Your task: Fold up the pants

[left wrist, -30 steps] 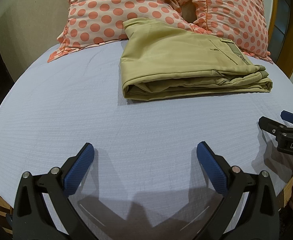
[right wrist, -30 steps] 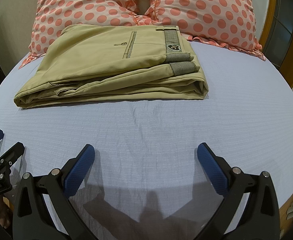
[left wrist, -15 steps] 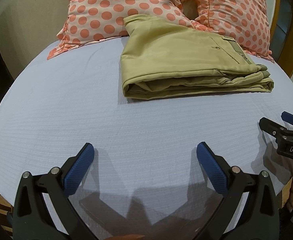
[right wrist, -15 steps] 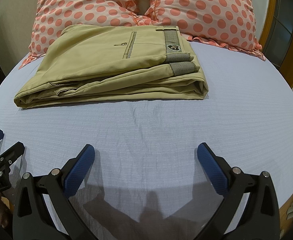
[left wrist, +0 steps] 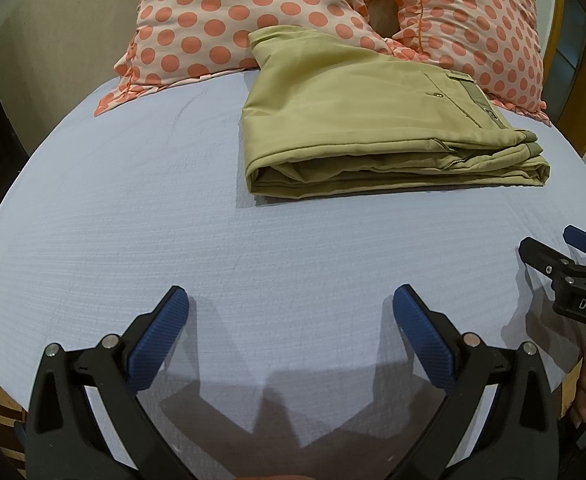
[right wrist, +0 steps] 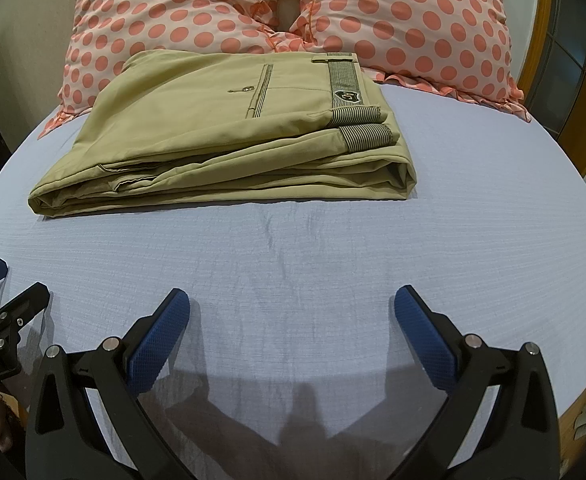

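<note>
Khaki pants [left wrist: 357,120] lie folded in a thick flat stack on the pale blue bed sheet [left wrist: 173,220], at the far side against the pillows. In the right wrist view the pants [right wrist: 233,136] show a back pocket and a striped waistband with a badge. My left gripper [left wrist: 289,312] is open and empty, low over the sheet near the bed's front edge, well short of the pants. My right gripper [right wrist: 291,312] is open and empty too, beside the left one. Each gripper shows at the edge of the other's view: the right one [left wrist: 561,252], the left one [right wrist: 9,284].
Two pink pillows with orange dots [right wrist: 393,20] lean at the head of the bed behind the pants. A wooden frame [right wrist: 549,40] stands at the right. The sheet has small wrinkles [right wrist: 277,240] in front of the pants.
The left wrist view has shifted a little, so the pants sit slightly lower and further right in it. The right gripper and the pants have not moved.
</note>
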`<move>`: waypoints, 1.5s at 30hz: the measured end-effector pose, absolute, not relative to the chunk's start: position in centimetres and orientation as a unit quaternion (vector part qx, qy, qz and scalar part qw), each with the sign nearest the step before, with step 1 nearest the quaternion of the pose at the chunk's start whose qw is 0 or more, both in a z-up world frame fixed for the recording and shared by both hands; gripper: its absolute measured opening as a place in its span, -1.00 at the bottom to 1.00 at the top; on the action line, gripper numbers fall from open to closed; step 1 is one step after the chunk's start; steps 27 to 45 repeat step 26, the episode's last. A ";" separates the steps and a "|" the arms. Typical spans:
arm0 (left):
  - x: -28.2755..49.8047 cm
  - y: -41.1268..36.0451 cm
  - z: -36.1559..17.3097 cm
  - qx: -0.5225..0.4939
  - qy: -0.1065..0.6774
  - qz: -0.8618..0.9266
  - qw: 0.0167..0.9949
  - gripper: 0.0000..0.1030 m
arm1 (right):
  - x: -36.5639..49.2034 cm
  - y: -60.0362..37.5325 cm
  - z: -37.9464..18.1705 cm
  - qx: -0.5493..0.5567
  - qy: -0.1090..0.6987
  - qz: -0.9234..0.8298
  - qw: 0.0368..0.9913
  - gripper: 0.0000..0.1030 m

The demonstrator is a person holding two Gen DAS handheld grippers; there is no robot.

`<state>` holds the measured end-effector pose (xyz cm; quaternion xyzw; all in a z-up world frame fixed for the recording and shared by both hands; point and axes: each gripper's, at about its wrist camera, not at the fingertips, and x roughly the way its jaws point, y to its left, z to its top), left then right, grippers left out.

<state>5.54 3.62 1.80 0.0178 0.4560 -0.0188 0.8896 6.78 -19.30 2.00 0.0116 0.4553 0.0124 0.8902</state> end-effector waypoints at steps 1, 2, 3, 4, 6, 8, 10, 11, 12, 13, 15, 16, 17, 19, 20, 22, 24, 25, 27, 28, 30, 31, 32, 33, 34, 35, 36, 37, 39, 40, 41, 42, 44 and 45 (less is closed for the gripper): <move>5.5 3.6 1.8 0.018 0.456 -0.019 0.890 0.96 | 6.8 -19.3 2.0 0.012 0.455 0.012 0.890 0.97; 5.5 3.6 1.8 0.018 0.456 -0.019 0.890 0.96 | 6.8 -19.3 2.0 0.012 0.455 0.012 0.890 0.97; 5.5 3.6 1.8 0.018 0.456 -0.019 0.890 0.96 | 6.8 -19.3 2.0 0.012 0.455 0.012 0.890 0.97; 5.5 3.6 1.8 0.018 0.456 -0.019 0.890 0.96 | 6.8 -19.3 2.0 0.012 0.455 0.012 0.890 0.97; 5.5 3.7 1.8 0.018 0.456 -0.019 0.890 0.96 | 6.8 -19.3 2.0 0.012 0.455 0.012 0.890 0.97; 5.5 3.7 1.8 0.018 0.456 -0.019 0.890 0.96 | 6.8 -19.3 2.0 0.012 0.455 0.012 0.890 0.97; 5.5 3.7 1.8 0.018 0.456 -0.020 0.890 0.96 | 6.8 -19.3 2.0 0.012 0.455 0.012 0.890 0.97; 5.6 3.7 1.8 0.018 0.456 -0.020 0.890 0.96 | 6.8 -19.3 2.0 0.012 0.455 0.012 0.890 0.97; 5.5 3.7 1.8 0.018 0.456 -0.020 0.890 0.96 | 6.8 -19.3 2.0 0.012 0.455 0.012 0.890 0.97; 5.6 3.7 1.8 0.018 0.456 -0.019 0.890 0.96 | 6.8 -19.3 2.0 0.012 0.455 0.012 0.890 0.97; 5.6 3.7 1.8 0.019 0.456 -0.020 0.890 0.96 | 6.8 -19.3 2.0 0.012 0.455 0.013 0.890 0.97; 5.6 3.8 1.8 0.019 0.457 -0.020 0.889 0.96 | 6.8 -19.3 2.0 0.012 0.455 0.013 0.890 0.97; 5.7 3.8 1.8 0.019 0.456 -0.021 0.889 0.96 | 6.8 -19.3 2.0 0.012 0.455 0.013 0.890 0.97; 5.6 3.7 1.8 0.019 0.456 -0.021 0.889 0.97 | 6.8 -19.3 2.0 0.012 0.455 0.012 0.890 0.97; 5.6 3.7 1.8 0.019 0.457 -0.020 0.889 0.97 | 6.8 -19.3 2.0 0.012 0.455 0.012 0.890 0.97; 5.8 3.9 1.8 0.018 0.458 -0.020 0.888 0.97 | 6.8 -19.3 2.0 0.012 0.455 0.012 0.890 0.97; 5.9 3.9 1.8 0.019 0.459 -0.020 0.888 0.97 | 6.8 -19.3 2.0 0.012 0.455 0.012 0.890 0.97; 5.9 3.9 1.7 0.019 0.459 -0.020 0.888 0.97 | 6.8 -19.3 2.0 0.012 0.455 0.012 0.890 0.97; 5.9 3.9 1.7 0.019 0.459 -0.020 0.888 0.97 | 6.8 -19.3 2.0 0.012 0.455 0.012 0.890 0.97; 5.9 3.9 1.7 0.019 0.459 -0.020 0.888 0.97 | 6.8 -19.3 2.0 0.012 0.455 0.012 0.890 0.97; 5.9 3.9 1.7 0.019 0.459 -0.020 0.888 0.97 | 6.8 -19.3 2.0 0.012 0.455 0.012 0.890 0.97; 5.9 3.9 1.7 0.019 0.459 -0.020 0.888 0.97 | 6.8 -19.3 2.0 0.012 0.455 0.012 0.890 0.97; 5.9 3.9 1.7 0.019 0.459 -0.020 0.888 0.97 | 6.8 -19.3 2.0 0.012 0.455 0.012 0.890 0.97; 5.9 3.9 1.7 0.019 0.459 -0.020 0.888 0.97 | 6.8 -19.3 2.0 0.012 0.455 0.012 0.890 0.97; 5.9 3.9 1.7 0.019 0.459 -0.020 0.888 0.97 | 6.8 -19.3 2.0 0.012 0.455 0.012 0.890 0.97; 5.9 3.9 1.7 0.019 0.459 -0.020 0.888 0.97 | 6.8 -19.3 2.0 0.012 0.455 0.012 0.890 0.97; 5.9 3.9 1.7 0.019 0.459 -0.020 0.888 0.97 | 6.8 -19.3 2.0 0.012 0.455 0.012 0.890 0.97; 5.9 3.9 1.7 0.019 0.459 -0.020 0.888 0.97 | 6.8 -19.3 2.0 0.012 0.455 0.012 0.890 0.97; 5.9 3.9 1.7 0.019 0.459 -0.020 0.888 0.97 | 6.8 -19.3 2.0 0.012 0.455 0.012 0.890 0.97; 5.9 3.9 1.7 0.019 0.459 -0.020 0.888 0.97 | 6.8 -19.3 2.0 0.012 0.455 0.012 0.890 0.97; 5.9 3.9 1.7 0.019 0.459 -0.020 0.888 0.97 | 6.8 -19.3 2.0 0.012 0.455 0.012 0.890 0.97; 5.9 3.9 1.7 0.019 0.459 -0.020 0.888 0.97 | 6.8 -19.3 2.0 0.012 0.455 0.012 0.890 0.97; 5.9 3.9 1.7 0.019 0.459 -0.020 0.888 0.97 | 6.8 -19.3 2.0 0.012 0.455 0.012 0.890 0.97; 5.9 3.9 1.7 0.019 0.459 -0.020 0.888 0.97 | 6.8 -19.3 2.0 0.012 0.455 0.012 0.890 0.97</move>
